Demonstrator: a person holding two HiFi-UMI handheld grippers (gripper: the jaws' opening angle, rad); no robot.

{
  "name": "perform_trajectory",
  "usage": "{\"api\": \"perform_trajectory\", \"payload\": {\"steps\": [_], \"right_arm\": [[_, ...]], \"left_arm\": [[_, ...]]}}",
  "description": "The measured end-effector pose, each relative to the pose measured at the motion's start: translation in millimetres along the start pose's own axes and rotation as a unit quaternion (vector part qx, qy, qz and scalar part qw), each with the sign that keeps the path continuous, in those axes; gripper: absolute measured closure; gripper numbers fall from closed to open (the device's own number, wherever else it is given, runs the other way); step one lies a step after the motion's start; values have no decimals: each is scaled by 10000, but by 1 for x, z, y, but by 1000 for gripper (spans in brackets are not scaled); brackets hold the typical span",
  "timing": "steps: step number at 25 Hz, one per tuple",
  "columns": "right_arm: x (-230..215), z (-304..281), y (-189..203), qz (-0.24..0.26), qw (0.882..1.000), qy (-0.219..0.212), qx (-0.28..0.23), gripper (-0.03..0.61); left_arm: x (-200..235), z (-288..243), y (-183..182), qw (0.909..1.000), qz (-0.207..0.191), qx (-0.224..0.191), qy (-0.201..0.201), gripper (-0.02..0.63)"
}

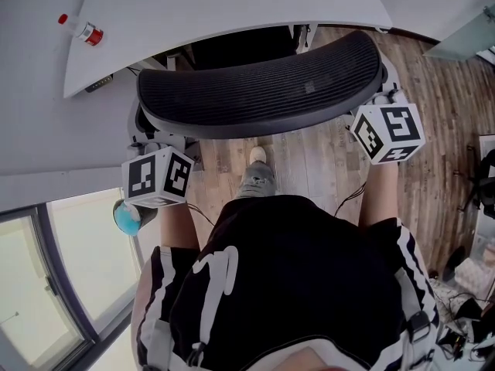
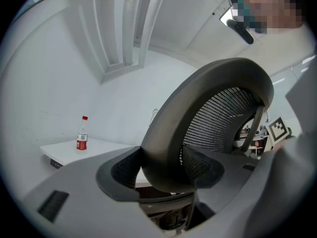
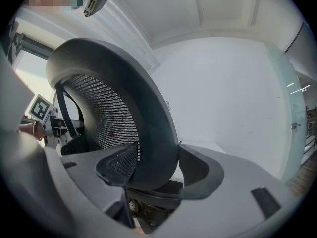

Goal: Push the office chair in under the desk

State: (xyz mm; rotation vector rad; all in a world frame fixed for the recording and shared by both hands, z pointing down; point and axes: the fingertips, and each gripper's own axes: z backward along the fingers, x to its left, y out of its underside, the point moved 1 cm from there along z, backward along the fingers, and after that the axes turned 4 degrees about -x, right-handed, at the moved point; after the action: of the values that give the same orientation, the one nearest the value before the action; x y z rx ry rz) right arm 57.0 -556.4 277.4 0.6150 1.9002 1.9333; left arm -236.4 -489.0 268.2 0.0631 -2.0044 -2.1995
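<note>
Desk (image 1: 232,6) comes first: a broad white top with an inward-curving front edge, running across the far side of the scene over a wood-plank floor (image 1: 325,161). Tucked into that curve stands the chair (image 1: 263,83). It is black, and its wide backrest (image 2: 223,118) has a smooth, rounded dark-grey frame around ribbed, see-through mesh. From above, the top of the backrest bows like a crescent, lying just beside the desk edge. A dark part of the chair shows below the desk top, while the rest of the seat and base is hidden by the backrest.

Directly behind the chair stands a person (image 1: 286,284) in black clothes with white stripes, arms reaching to either end of the backrest.

At the backrest's left edge, the left gripper (image 2: 161,170) has its jaws closed on the frame, one jaw on each face. At the right edge, the right gripper (image 3: 158,170) clamps the frame in the same way. Each gripper carries a cube (image 1: 158,178) with black-and-white square markers.

Smallest is a clear bottle (image 1: 81,29) with a red cap and red label. It stands upright on the desk, well to the left of the chair. How full it is cannot be told.
</note>
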Motion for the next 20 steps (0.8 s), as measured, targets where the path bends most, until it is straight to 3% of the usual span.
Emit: {"api": "perform_trajectory", "payload": {"steps": [20], "right_arm": [[-10, -30, 1, -13, 10000, 93, 23, 325]], "left_arm": [[14, -34, 1, 10000, -14, 41, 77, 348]]}}
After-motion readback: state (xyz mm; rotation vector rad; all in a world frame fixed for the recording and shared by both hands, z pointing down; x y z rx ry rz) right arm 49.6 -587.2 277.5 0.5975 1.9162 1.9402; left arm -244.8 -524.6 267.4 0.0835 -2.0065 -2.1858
